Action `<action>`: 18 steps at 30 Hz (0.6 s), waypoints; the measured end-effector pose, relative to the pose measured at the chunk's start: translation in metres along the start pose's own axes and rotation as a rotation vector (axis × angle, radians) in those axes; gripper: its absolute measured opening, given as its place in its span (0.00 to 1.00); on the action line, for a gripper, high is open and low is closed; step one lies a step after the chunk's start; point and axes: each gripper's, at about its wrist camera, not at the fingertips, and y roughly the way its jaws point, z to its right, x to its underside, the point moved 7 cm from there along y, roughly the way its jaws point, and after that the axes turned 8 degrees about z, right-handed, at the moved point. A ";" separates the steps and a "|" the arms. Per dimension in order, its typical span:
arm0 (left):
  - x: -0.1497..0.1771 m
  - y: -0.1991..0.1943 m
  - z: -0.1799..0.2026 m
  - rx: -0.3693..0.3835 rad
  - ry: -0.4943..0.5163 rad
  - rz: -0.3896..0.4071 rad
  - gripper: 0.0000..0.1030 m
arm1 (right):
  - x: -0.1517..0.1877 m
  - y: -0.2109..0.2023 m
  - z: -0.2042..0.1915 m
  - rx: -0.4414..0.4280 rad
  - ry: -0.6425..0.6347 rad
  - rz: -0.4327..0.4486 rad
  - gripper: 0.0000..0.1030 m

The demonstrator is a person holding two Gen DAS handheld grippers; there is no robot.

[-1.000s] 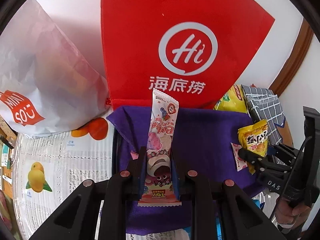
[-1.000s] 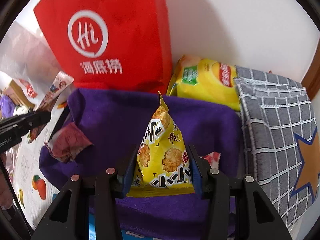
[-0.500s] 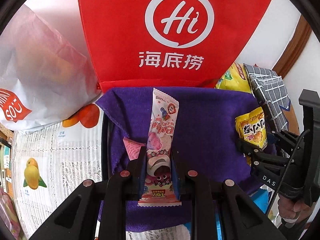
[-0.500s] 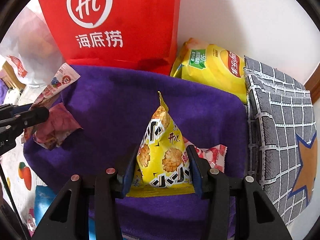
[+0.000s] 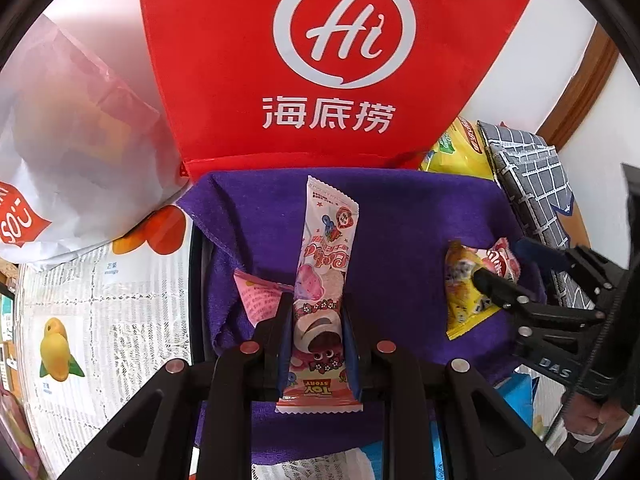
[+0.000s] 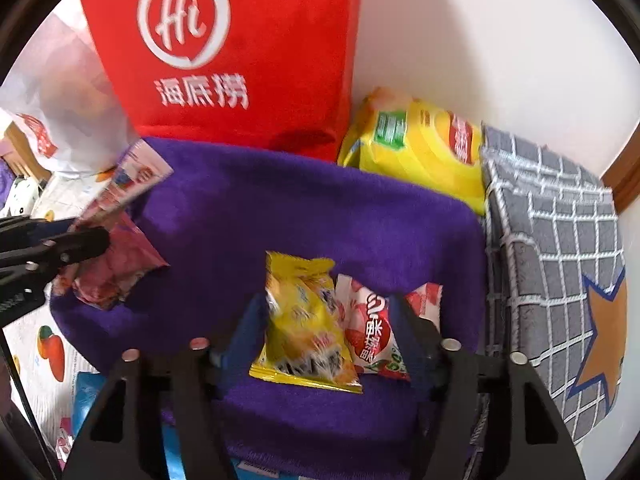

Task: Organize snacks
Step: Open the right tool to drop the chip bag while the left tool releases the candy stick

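While the left claw [image 5: 316, 320] grips a pink candy bar [image 5: 322, 292], the right claw [image 6: 328, 320], its jaws just opening, frees a yellow snack packet [image 6: 306, 328] onto purple cloth [image 6: 304, 216].

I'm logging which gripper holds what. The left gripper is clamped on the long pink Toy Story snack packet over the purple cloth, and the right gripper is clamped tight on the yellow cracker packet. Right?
Not quite. The right gripper is open: its jaws have just been opening, and the yellow cracker packet lies loose between them on the purple cloth, as the right wrist view shows. The left gripper does clamp the pink Toy Story snack packet.
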 end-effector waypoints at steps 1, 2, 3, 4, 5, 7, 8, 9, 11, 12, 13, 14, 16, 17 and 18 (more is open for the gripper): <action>0.000 0.000 0.000 -0.002 -0.001 -0.001 0.21 | -0.002 -0.004 0.000 0.000 -0.002 0.007 0.66; 0.000 0.000 -0.001 -0.003 -0.002 -0.002 0.21 | -0.004 -0.009 0.000 -0.004 -0.001 0.021 0.66; 0.000 0.000 -0.001 -0.002 -0.002 -0.002 0.21 | -0.006 -0.012 -0.001 -0.006 0.003 0.029 0.66; -0.001 0.000 -0.001 -0.002 -0.002 -0.003 0.21 | -0.007 -0.015 0.001 -0.009 0.008 0.036 0.67; -0.001 -0.001 -0.002 -0.005 -0.001 -0.006 0.22 | -0.009 -0.020 0.001 -0.015 0.018 0.045 0.68; -0.001 0.000 0.000 -0.006 0.002 -0.009 0.27 | -0.012 -0.025 0.002 -0.022 0.032 0.053 0.71; -0.002 -0.001 0.001 -0.005 0.002 -0.008 0.32 | -0.015 -0.027 0.005 -0.029 0.038 0.054 0.71; -0.002 -0.002 0.002 -0.007 0.006 -0.006 0.35 | -0.014 -0.031 0.003 -0.033 0.041 0.053 0.71; -0.004 -0.006 0.006 -0.016 0.019 0.009 0.46 | -0.015 -0.037 0.003 -0.035 0.050 0.062 0.71; -0.006 -0.009 0.008 -0.017 0.023 0.022 0.48 | -0.016 -0.040 0.004 -0.029 0.054 0.072 0.71; -0.007 -0.012 0.009 -0.014 0.028 0.031 0.49 | -0.018 -0.044 0.005 -0.017 0.055 0.084 0.71; -0.009 -0.014 0.011 -0.010 0.031 0.037 0.51 | -0.020 -0.050 0.006 -0.007 0.057 0.090 0.72; -0.012 -0.021 0.013 -0.005 0.026 0.052 0.53 | -0.023 -0.060 0.007 -0.001 0.062 0.112 0.73; -0.013 -0.024 0.012 -0.007 0.021 0.062 0.54 | -0.025 -0.063 0.007 0.000 0.061 0.125 0.73; -0.015 -0.029 0.012 -0.008 0.016 0.076 0.54 | -0.025 -0.068 0.008 0.004 0.062 0.138 0.73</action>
